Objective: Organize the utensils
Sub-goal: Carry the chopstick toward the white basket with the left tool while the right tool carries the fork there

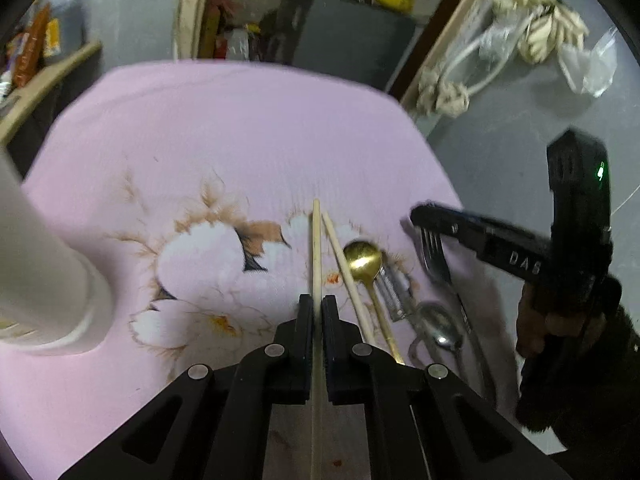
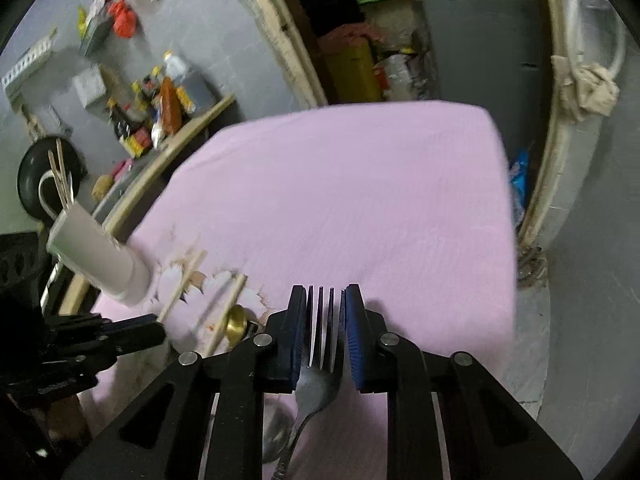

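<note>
Left gripper (image 1: pixel 318 312), angled down over the pink cloth (image 1: pixel 240 140), pinches a chopstick (image 1: pixel 316 248). Right gripper (image 2: pixel 326 320), angled down likewise, clasps a fork (image 2: pixel 320 376).

Chopstick (image 1: pixel 316 248) clamped — fork (image 2: pixel 322 344) between pads

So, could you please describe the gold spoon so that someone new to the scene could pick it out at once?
Start at the pink flowered cloth and go to the row of utensils at its near right. The gold spoon lies there flat, between a loose wooden chopstick and a peeler. It is the only gold-coloured piece; the other spoon and the fork are silver.
</note>
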Demonstrator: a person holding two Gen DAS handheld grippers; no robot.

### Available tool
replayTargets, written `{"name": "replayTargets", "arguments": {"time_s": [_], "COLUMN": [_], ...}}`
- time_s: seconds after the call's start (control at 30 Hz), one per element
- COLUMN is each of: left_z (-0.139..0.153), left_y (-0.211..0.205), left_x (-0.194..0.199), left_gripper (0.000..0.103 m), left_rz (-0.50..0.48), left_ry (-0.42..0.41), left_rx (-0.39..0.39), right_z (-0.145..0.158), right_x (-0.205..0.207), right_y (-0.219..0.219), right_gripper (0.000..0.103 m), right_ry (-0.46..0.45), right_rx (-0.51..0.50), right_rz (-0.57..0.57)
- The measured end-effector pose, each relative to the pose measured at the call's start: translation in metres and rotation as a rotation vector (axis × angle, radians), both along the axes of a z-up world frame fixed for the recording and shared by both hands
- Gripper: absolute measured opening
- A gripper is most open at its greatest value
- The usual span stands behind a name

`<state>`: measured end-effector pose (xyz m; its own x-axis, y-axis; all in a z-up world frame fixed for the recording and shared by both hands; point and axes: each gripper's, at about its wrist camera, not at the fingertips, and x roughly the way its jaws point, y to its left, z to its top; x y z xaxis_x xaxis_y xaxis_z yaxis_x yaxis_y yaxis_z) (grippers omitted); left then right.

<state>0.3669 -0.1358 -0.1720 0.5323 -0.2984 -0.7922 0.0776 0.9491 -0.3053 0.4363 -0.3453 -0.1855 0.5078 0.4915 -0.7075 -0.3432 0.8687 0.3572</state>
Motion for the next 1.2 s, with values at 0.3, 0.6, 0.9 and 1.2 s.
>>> {"name": "replayTargets", "arguments": {"time_s": [0.3,0.6,0.9,1.2], "left_z": [0.044,0.078,0.108,0.126], "left_y": [0.022,0.051,0.088,0.130], "left_x": [-0.029,-0.040,-0.049,-0.050], "left_gripper": [0.005,0.005,0.005,0.005], "left_rz": [0.074,0.096,0.104,0.142], "left_ry": [-0.190,-0.256,-0.306,-0.332], "left_rx": [-0.118,-0.150,-0.212,-0.300], "right_z": [0.041,0.081,0.119,0.136], "right_x": [-0.048,-0.092,-0.132,-0.155], "right_y": [-0.007,0.002,0.021,0.044], "right_gripper": [0.017,0.016,0.013,0.002], "right_ry": [-0.107,-0.205,-0.287,-0.296], "right_rx": [-0.031,-0.121,-0.163,-0.165], "right_rz": [-0.172,-0.285,-0.339,-0.353]}}
